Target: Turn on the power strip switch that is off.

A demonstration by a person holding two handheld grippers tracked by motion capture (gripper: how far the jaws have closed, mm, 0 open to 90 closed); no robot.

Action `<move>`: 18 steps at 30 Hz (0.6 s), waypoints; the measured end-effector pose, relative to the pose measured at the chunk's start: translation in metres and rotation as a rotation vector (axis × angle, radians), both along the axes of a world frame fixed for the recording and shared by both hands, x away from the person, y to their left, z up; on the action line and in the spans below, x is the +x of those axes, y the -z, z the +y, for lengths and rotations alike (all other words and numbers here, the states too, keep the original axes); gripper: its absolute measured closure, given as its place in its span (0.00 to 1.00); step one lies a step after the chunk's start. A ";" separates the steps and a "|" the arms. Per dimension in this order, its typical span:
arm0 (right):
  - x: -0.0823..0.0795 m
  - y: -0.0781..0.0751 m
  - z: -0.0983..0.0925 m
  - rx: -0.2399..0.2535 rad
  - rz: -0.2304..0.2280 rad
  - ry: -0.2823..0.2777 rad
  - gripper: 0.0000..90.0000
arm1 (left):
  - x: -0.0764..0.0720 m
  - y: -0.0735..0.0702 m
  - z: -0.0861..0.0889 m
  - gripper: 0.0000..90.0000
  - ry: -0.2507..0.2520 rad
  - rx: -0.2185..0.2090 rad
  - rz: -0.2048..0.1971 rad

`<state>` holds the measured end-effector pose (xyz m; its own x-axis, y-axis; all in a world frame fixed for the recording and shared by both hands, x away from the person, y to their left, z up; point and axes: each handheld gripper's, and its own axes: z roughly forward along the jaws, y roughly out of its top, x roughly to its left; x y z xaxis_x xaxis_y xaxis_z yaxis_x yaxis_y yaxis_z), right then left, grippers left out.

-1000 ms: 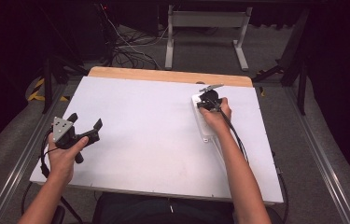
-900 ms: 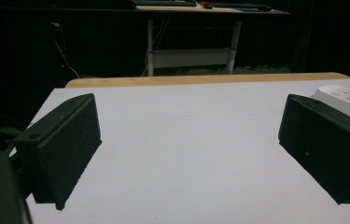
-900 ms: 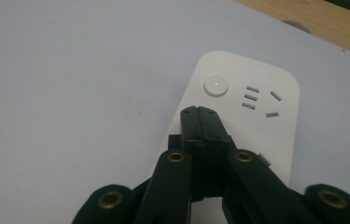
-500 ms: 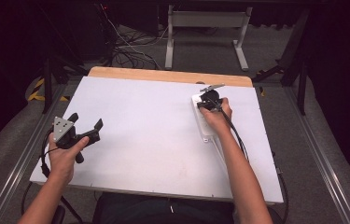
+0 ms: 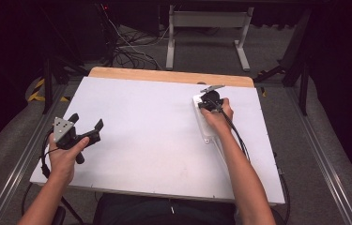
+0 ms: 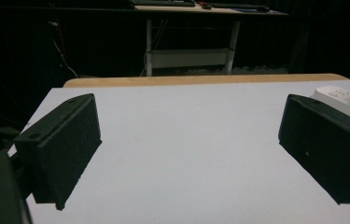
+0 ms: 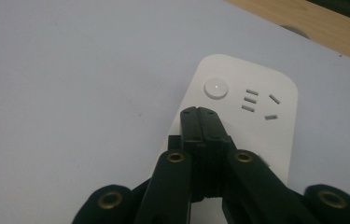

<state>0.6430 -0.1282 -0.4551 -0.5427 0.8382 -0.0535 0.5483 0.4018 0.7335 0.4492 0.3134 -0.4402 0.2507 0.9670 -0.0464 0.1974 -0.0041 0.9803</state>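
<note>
Two grippers over a white table, one power strip under the right one.

The white table (image 5: 155, 140) with its one wooden far edge (image 5: 164, 75) carried a single white power strip (image 7: 256, 112) on its right half, lying lengthwise toward the person. The right gripper (image 7: 202, 114) stood directly above the strip, jaws pressed together with nothing between them, tips just short of the one round button (image 7: 216, 88) and the cluster of socket slots (image 7: 259, 103). The left gripper (image 5: 87, 127), held near the table's left edge well apart from the strip, had its jaws spread wide and empty.
</note>
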 end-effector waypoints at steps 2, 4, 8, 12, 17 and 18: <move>0.000 0.000 0.000 -0.001 -0.002 -0.001 1.00 | 0.000 0.000 0.000 0.07 0.001 0.001 0.001; 0.000 0.000 0.000 0.004 -0.002 0.001 1.00 | 0.001 0.000 0.000 0.07 0.002 -0.001 -0.001; 0.000 0.000 -0.001 0.014 0.003 0.003 1.00 | 0.001 0.000 -0.001 0.07 0.001 0.001 -0.002; -0.001 0.000 -0.002 0.053 -0.005 0.008 1.00 | 0.001 0.000 0.000 0.07 0.003 -0.002 -0.002; -0.012 -0.012 -0.012 0.091 -0.100 0.011 1.00 | 0.001 0.000 0.000 0.07 0.008 -0.004 -0.004; -0.012 -0.012 -0.012 0.091 -0.100 0.011 1.00 | 0.001 0.000 0.000 0.07 0.008 -0.004 -0.004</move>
